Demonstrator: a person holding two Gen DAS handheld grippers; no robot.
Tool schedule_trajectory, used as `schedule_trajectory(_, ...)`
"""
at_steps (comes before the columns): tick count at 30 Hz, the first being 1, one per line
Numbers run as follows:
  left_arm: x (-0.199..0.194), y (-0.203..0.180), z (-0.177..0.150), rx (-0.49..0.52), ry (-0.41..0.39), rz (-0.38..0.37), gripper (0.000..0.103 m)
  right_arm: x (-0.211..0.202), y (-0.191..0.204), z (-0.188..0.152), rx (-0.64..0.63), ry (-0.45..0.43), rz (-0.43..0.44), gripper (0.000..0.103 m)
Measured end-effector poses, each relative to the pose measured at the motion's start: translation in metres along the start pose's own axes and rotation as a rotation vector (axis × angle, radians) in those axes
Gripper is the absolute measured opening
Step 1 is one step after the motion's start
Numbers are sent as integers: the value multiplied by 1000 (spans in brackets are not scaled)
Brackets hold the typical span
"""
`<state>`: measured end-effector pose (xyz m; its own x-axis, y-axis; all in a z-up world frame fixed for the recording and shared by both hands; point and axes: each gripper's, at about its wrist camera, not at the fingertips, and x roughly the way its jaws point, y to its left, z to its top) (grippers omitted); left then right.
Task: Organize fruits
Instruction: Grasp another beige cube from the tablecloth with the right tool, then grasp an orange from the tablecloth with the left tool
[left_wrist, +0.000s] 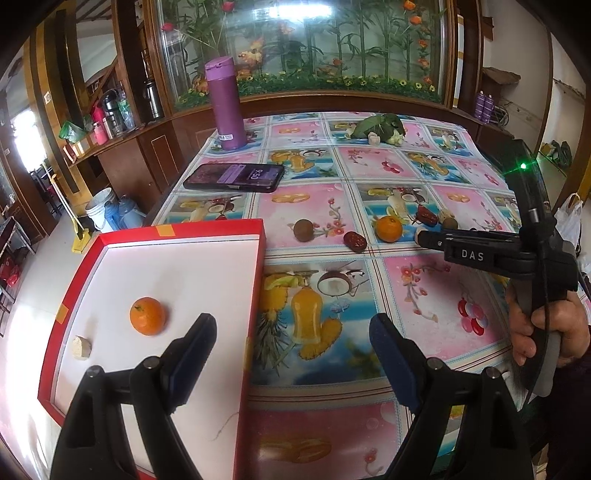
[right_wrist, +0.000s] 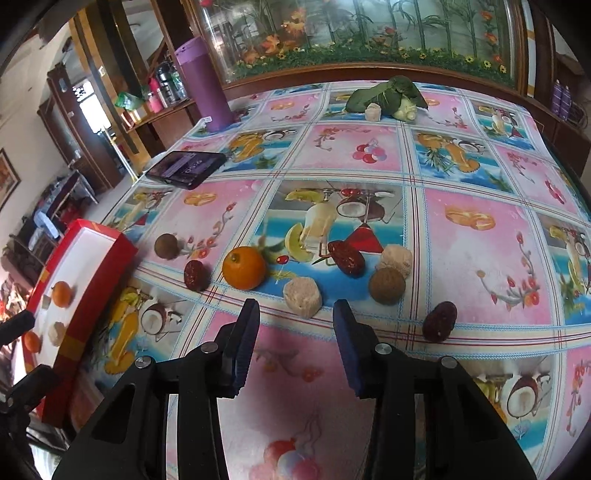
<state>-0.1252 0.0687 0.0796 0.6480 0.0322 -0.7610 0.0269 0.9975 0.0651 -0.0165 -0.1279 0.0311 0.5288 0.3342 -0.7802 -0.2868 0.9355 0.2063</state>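
From the left wrist, the left claw hangs spread and empty over the near edge of a red box with a white floor. One orange and a pale chunk lie inside it. Beyond, on the worktop, a second orange, a brown round fruit and a red date wait. A hand holds the right claw near them.

From the right wrist, the right claw is partly spread with nothing between its pads, aimed at a pale cake-like piece. Around it lie the orange, dates, brown fruits and another pale piece. The box at the left holds a few items, so sorting looks early, with most still loose.

A bright fruit-print cloth covers the worktop, with a phone, a purple flask and leafy greens at the far end; wooden cabinets stand behind.
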Motion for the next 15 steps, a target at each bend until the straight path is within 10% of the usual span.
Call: schedule_trajectory(15,28,-18,34,18,1,-24,87,-3,-18,7,58,-53,28,23)
